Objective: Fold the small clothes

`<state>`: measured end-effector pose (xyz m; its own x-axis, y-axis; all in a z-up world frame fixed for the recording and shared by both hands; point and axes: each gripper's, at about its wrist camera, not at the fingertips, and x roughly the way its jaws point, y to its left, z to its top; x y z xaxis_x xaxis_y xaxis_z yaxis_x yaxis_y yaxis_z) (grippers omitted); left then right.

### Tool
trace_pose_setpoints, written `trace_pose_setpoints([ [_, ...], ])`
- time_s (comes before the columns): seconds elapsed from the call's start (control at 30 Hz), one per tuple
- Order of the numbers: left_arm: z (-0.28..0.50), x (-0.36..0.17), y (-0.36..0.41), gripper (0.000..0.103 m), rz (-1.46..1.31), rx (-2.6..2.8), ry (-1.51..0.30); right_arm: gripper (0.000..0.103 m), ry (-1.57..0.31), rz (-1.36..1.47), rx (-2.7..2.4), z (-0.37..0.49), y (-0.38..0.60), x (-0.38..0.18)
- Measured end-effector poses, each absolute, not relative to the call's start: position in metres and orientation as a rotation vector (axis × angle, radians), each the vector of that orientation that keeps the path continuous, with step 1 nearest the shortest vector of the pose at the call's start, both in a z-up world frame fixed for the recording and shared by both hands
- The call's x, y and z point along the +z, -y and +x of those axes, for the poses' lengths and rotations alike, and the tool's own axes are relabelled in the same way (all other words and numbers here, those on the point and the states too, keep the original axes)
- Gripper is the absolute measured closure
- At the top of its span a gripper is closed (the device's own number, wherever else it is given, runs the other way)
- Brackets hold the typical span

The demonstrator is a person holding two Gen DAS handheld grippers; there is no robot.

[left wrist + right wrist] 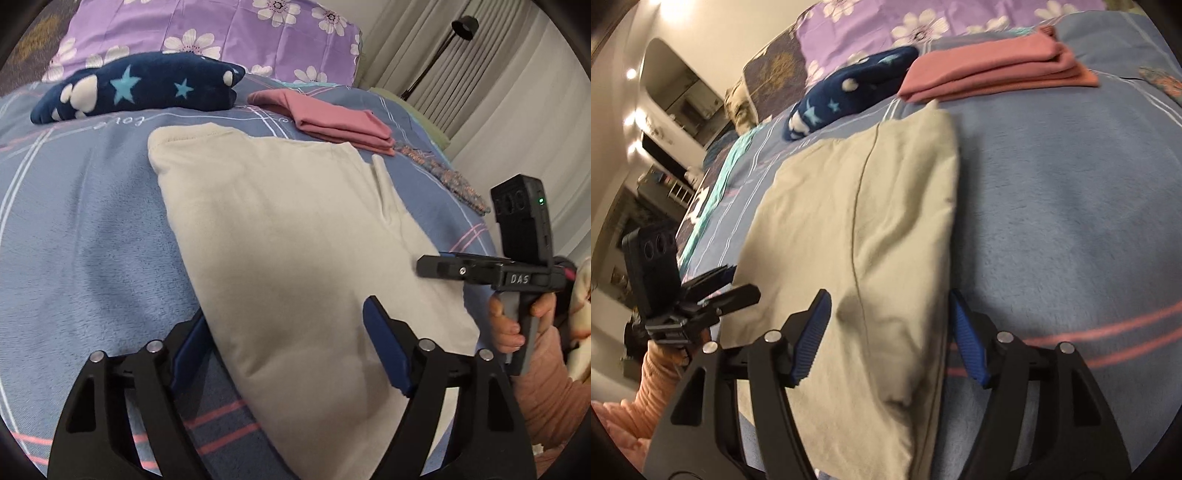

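Lying flat on the blue bedspread (92,229), a cream garment (295,258), near edge between both tools. Left gripper (288,343) and right gripper (886,332) spread wide, straddling cloth, pinching nothing. Beyond, folded pink cloth (332,122).

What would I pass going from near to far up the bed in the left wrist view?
Left hand-held gripper → cream garment → folded pink garment → purple flowered pillow.
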<state>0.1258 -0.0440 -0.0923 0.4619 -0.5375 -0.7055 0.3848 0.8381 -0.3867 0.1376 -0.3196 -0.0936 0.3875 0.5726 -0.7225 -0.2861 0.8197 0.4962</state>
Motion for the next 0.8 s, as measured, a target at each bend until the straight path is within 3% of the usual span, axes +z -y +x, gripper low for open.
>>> trace_pose_setpoints([
  [0.13,0.136,-0.093,0.044,0.033,-0.199,-0.573,-0.941,0.036,-1.062,0.363,0.612,0.158,0.32,-0.097],
  [0.43,0.153,-0.095,0.052,0.034,-0.172,-0.582,-0.943,0.067,-1.13,0.512,0.659,0.199,0.334,-0.114],
  [0.6,0.162,-0.097,0.052,0.031,-0.202,-0.603,-0.936,0.067,-1.137,0.542,0.703,0.208,0.333,-0.118],
  [0.8,0.17,-0.096,0.054,0.031,-0.197,-0.616,-0.939,0.05,-1.127,0.469,0.723,0.215,0.315,-0.109],
])
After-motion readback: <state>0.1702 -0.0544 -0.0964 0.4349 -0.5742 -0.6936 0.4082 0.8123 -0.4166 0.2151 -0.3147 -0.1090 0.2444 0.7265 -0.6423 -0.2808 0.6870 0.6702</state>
